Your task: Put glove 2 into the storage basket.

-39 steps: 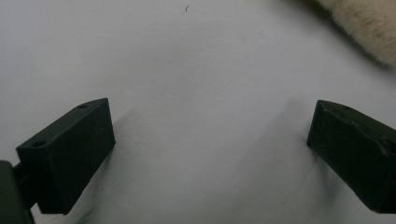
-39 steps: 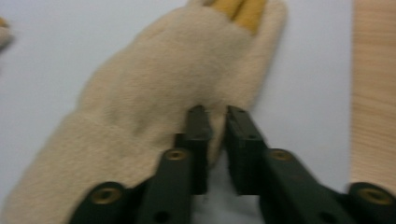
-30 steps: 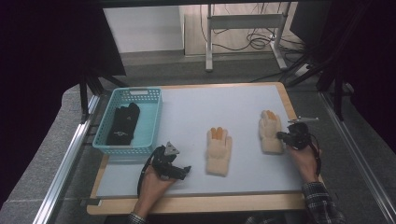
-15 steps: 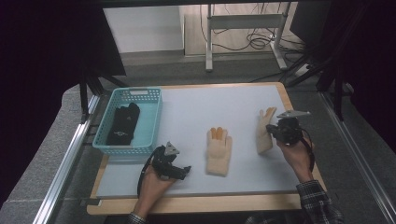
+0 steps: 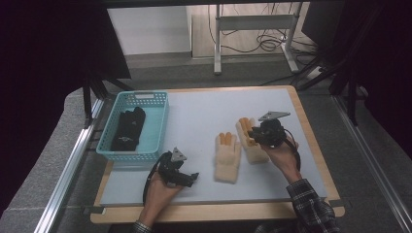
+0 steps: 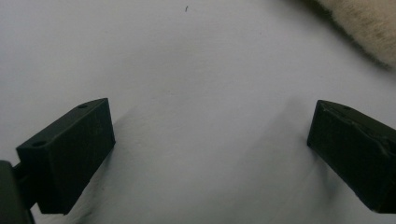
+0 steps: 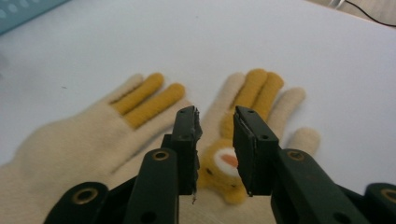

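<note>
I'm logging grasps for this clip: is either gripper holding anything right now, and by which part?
The right gripper pinches the right-hand cream glove at the yellow patch on its back. The left gripper is open and holds nothing.

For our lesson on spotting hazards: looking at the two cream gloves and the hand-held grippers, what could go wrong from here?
1. The right hand-held gripper pinches only the small yellow animal patch of the right glove; the glove might slip free or the patch might tear.
2. That glove lies touching the left glove, so dragging it may shift its neighbour.
3. The left hand-held gripper sits open on the mat, holding nothing, so it steadies neither glove.
</note>
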### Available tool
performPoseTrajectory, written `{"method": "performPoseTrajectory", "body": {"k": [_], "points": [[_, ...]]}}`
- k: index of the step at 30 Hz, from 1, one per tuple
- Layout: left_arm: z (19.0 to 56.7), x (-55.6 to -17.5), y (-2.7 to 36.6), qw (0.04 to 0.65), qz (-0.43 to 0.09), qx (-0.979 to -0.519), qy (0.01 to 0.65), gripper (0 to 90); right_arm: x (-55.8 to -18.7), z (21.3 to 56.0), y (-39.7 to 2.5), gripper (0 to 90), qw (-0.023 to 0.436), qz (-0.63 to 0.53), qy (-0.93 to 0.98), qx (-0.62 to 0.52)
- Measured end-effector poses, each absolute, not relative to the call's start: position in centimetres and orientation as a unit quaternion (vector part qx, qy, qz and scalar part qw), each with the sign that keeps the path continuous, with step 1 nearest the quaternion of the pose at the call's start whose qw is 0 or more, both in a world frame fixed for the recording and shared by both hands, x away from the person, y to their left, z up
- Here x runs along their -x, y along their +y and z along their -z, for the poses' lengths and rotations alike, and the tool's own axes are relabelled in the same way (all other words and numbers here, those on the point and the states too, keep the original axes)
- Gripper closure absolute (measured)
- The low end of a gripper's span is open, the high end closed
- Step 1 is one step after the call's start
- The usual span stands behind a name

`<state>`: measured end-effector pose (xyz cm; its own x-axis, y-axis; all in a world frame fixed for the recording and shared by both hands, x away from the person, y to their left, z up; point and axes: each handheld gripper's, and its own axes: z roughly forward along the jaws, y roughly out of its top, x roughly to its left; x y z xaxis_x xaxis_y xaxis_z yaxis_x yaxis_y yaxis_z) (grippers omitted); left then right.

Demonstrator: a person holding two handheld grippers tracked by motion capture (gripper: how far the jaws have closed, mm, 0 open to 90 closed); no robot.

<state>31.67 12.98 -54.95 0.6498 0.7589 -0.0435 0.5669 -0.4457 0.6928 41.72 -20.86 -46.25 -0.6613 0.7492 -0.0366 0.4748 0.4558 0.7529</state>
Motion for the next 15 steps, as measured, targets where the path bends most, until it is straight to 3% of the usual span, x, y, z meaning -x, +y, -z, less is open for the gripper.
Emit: {"method": "performPoseTrajectory", "body": {"k": [15], "points": [[54.9, -31.7, 13.0, 0.348, -0.138, -0.839, 0.395, 0.9, -43.0, 50.4, -23.5, 42.1, 0.145, -0.356, 0.857, -0.344]]}}
